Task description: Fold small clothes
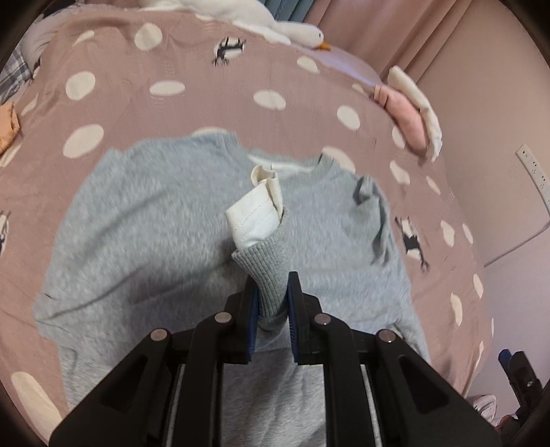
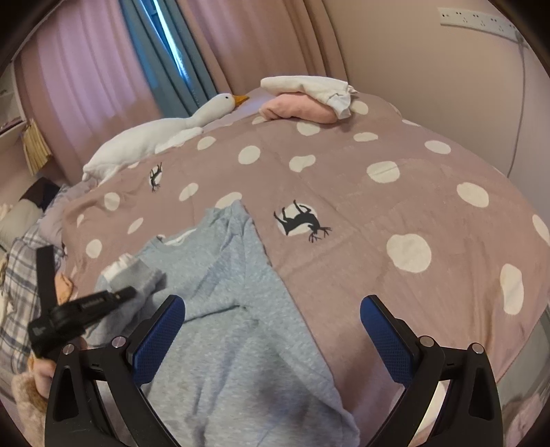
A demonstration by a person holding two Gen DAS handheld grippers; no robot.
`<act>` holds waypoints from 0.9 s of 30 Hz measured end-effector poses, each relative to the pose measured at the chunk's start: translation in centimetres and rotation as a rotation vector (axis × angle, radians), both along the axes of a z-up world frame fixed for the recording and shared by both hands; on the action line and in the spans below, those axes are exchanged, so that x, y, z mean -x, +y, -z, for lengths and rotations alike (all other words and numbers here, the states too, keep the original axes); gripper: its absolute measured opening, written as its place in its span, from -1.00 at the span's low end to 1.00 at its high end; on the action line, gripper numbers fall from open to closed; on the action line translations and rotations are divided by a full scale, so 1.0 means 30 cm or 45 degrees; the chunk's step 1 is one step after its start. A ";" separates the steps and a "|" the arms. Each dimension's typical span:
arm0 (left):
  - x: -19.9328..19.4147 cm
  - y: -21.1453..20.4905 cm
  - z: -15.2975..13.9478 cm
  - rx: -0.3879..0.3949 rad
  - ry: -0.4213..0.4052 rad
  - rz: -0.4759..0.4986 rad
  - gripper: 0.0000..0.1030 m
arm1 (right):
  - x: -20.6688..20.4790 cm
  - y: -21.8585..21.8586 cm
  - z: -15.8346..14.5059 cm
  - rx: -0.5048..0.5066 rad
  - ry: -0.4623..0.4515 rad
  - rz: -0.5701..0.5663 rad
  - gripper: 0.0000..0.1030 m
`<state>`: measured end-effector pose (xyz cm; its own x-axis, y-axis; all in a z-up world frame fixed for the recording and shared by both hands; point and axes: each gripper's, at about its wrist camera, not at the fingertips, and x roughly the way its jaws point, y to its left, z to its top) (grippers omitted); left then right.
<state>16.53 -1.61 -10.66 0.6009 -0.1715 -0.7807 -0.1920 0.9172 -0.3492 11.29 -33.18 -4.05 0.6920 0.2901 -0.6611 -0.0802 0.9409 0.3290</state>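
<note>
**A:** What is lying under us, biggest thing first?

**B:** I am looking at the bedspread (image 2: 343,192), mauve with cream dots and black deer silhouettes, covering nearly the whole bed. On it the grey sweatshirt (image 1: 144,223) is lying flat, neckline pointing away from me, body reaching right down under both grippers.

**A:** And the grippers?

**B:** My left gripper (image 1: 271,306) is pinching the ribbed grey cuff (image 1: 268,271) of one sleeve and holding it over the chest of the sweatshirt; a cream inner cuff (image 1: 254,220) is poking out of the end. My right gripper (image 2: 271,330) is hanging spread wide, nothing between its blue pads (image 2: 158,340), over the right edge of the sweatshirt where it is meeting the bedspread.

**A:** Anything around that is getting in the way?

**B:** A plush goose (image 2: 165,127) is lying along the far edge by the curtains (image 2: 86,79). Near the far right corner a pink garment (image 2: 299,110) is sitting with a cream one (image 2: 309,86) on top, well apart from the sweatshirt. A plaid cloth (image 2: 17,275) is showing at the left side.

**A:** Any writing?

**B:** I am seeing pale lettering on the left gripper's body in the right view, too blurred to read. A white power strip (image 2: 477,19) is running along the wall.
</note>
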 end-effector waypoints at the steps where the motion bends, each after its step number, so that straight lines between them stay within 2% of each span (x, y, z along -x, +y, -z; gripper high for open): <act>1: -0.004 -0.002 0.015 0.005 0.016 0.003 -0.71 | 0.000 -0.002 0.003 -0.002 0.002 0.000 0.96; 6: -0.015 -0.020 0.076 0.014 0.105 0.024 -0.68 | -0.006 -0.007 0.015 -0.005 0.014 -0.001 0.96; 8: -0.012 -0.028 0.085 0.018 0.113 0.039 -0.68 | -0.008 -0.008 0.018 -0.009 0.018 -0.001 0.96; 10: -0.006 -0.037 0.077 0.016 0.103 0.059 -0.58 | -0.009 -0.009 0.019 -0.010 0.019 -0.001 0.96; 12: 0.005 -0.038 0.054 0.059 0.079 0.085 -0.22 | -0.009 -0.010 0.022 -0.011 0.022 -0.002 0.96; 16: 0.044 -0.037 -0.033 0.116 -0.014 0.128 0.15 | -0.013 -0.009 0.025 -0.011 0.023 -0.007 0.96; 18: 0.078 -0.021 -0.094 0.140 -0.084 0.138 0.43 | -0.013 -0.003 0.025 -0.007 0.023 -0.014 0.96; 20: 0.112 0.003 -0.146 0.155 -0.134 0.134 0.54 | -0.017 0.010 0.023 0.001 0.020 -0.028 0.96; 23: 0.175 0.066 -0.209 0.139 -0.183 0.087 0.59 | -0.029 0.034 0.018 0.006 0.018 -0.059 0.96; 27: 0.261 0.175 -0.244 0.059 -0.189 -0.064 0.60 | -0.051 0.097 0.009 0.013 0.015 -0.148 0.96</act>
<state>8.70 3.63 -3.35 0.7178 -0.1720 -0.6746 -0.1806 0.8898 -0.4190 12.81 -30.28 -4.32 0.6463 0.3612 -0.6722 -0.1849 0.9288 0.3213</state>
